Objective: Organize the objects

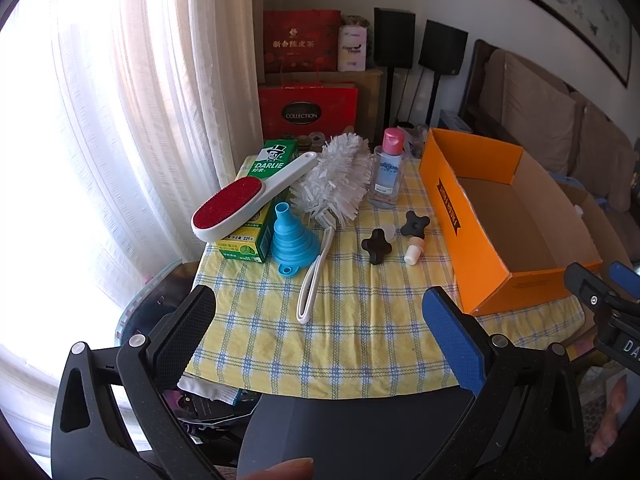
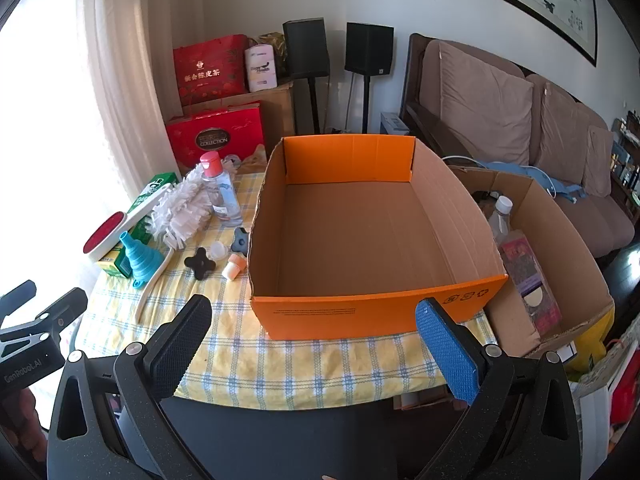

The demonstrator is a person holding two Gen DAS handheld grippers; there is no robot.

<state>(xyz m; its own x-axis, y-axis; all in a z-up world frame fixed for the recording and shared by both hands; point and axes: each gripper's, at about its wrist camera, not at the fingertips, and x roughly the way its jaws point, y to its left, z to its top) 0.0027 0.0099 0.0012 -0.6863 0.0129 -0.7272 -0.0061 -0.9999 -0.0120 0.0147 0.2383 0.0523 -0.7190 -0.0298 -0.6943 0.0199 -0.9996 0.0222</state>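
Right now both claws hang over the near edge of the bench (image 1: 360, 344), which is covered with a yellow and blue checked cloth, and both tilt down toward it. From the left wrist view, the left claw (image 1: 324, 320) stands with its jaws wide apart and nothing between them; every object lies ahead of it and clear of its pads. At about 12 o'clock from it sits the blue funnel (image 1: 294, 240), mouth down, with the white duster (image 1: 334, 184) just behind, its long looped handle trailing back toward the claw. At 11 o'clock the red-faced lint brush (image 1: 236, 208) rests on top of the green toothpaste box (image 1: 256, 208). Slightly toward 1 o'clock lie two black cross-shaped knobs (image 1: 376, 245) and a small white stopper (image 1: 412, 255), close together, and farther back stands the clear bottle with a pink cap (image 1: 387, 176). At 2 o'clock is the orange cardboard box (image 1: 472, 236), open at the top. From the right wrist view, the right claw (image 2: 314, 332) is equally spread and grips nothing; the orange box sits directly at its 12 o'clock, near the fingertips but apart from them, while the cluttered items lie off at 10 o'clock. A brown carton (image 2: 560, 216) holding a bottle stands beside the bench at 2 o'clock.
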